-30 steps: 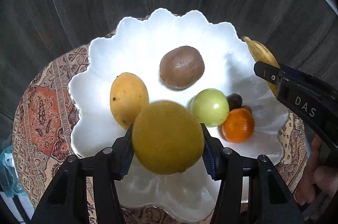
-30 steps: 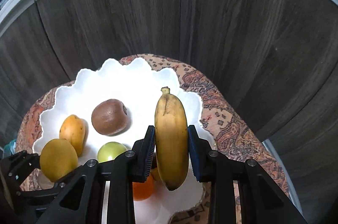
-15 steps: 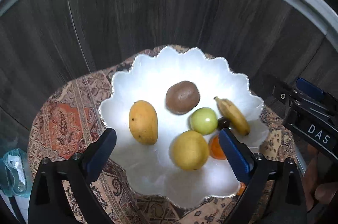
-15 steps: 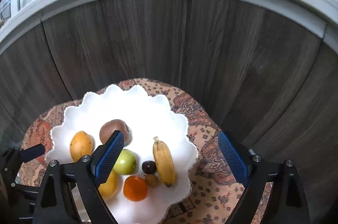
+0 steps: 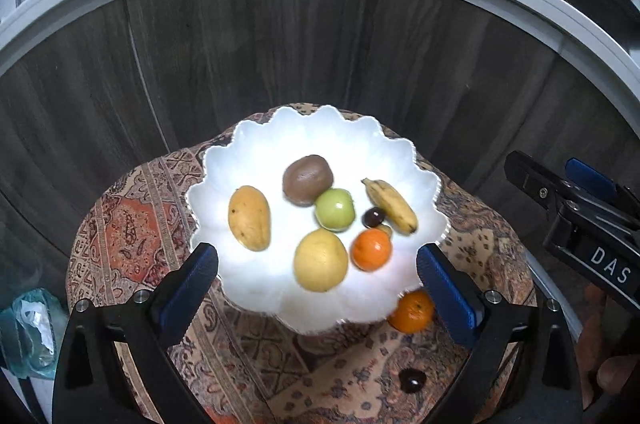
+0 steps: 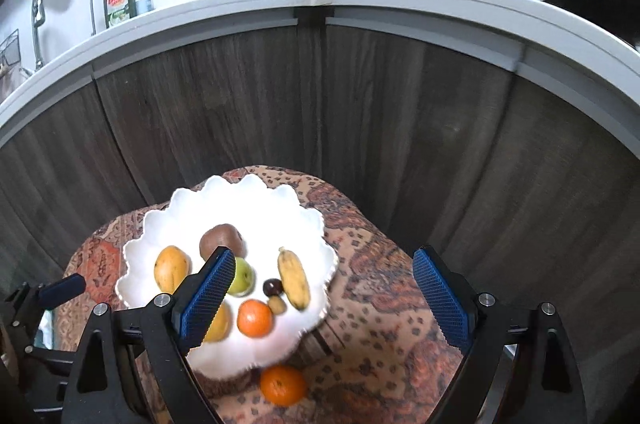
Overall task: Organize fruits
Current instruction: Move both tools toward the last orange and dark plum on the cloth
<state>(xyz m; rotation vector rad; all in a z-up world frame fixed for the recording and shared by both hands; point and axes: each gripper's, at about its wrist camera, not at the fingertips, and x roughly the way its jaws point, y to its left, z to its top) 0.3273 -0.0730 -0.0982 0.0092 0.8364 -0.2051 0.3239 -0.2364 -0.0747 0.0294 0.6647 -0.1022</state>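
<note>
"DAS" in white letters on right tongs (image 5: 592, 220) body; dish-soap bottle (image 6: 117, 1) label illegible.

The left gripper (image 5: 316, 284) hangs above a white scalloped bowl (image 5: 256, 147), jaws spread wide and empty. Inside lie a mango (image 5: 249, 218), kiwi (image 5: 307, 179), green apple (image 5: 335, 209), banana (image 5: 390, 204), lemon (image 5: 320, 260) and orange (image 5: 371, 250). A second orange (image 5: 412, 312) sits on the patterned cloth (image 5: 120, 224) just beside the bowl.

Your left black plastic two-finger gripper (image 5: 318, 282) has chunky triangular arms, silver screw heads on top and blue ribbed rubber pads (image 5: 188, 294). Your right black gripper (image 6: 320, 298) looks identical, with blue gridded pads (image 6: 440, 298). Its side reads "DAS" in white, and your bare skin (image 5: 614, 374) peeks out below.
</note>
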